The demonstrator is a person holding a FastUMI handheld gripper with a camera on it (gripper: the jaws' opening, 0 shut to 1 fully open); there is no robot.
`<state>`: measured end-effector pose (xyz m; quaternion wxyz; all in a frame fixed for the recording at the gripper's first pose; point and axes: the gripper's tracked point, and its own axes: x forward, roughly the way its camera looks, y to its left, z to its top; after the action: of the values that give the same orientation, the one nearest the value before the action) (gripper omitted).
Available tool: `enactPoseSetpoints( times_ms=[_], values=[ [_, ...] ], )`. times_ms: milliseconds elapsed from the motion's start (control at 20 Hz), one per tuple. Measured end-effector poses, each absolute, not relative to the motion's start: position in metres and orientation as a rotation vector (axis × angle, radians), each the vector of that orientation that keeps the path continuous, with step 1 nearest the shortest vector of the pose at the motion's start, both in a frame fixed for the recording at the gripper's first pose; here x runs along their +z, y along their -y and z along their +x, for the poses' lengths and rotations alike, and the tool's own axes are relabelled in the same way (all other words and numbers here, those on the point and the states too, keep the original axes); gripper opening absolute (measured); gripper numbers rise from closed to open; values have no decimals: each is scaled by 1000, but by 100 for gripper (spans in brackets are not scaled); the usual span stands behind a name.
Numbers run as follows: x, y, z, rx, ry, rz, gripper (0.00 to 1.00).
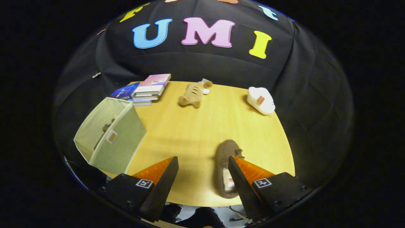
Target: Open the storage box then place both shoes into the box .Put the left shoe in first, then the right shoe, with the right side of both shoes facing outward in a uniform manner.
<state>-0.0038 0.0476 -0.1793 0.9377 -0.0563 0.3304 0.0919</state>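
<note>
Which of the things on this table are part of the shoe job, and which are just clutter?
For the job: brown shoe beside the right finger of the open tongs; green storage box, something brown inside.

Lying about: stack of books, tan plush toy, white plush toy.

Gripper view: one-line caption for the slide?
Open gripper above the table, brown shoe by one finger, open green storage box off to the side.

Even overhead light on the table (196,126), soft shadow band across it, dim dark surround — fisheye bending at edges, focus sharp.
</note>
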Motion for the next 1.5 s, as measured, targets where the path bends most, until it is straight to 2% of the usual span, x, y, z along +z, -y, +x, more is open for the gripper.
enactPoseSetpoints(
  times_ms=[350,700,750,850,900,950,1000,1100,1150,1300,1500],
  values=[
    [-259,47,23,202,-785,-138,99],
    [-326,51,60,292,-881,-145,99],
    [-327,46,63,294,-889,-114,93],
    [-328,37,67,269,-890,-67,57],
    [-330,33,65,251,-901,-60,45],
    [-331,33,63,223,-907,-56,27],
    [-330,33,60,208,-911,-48,23],
    [-334,32,62,171,-929,-32,23],
    [-332,32,61,155,-935,-9,12],
    [-325,27,53,139,-952,30,7],
    [-301,20,39,78,-927,66,6]
  ],
)
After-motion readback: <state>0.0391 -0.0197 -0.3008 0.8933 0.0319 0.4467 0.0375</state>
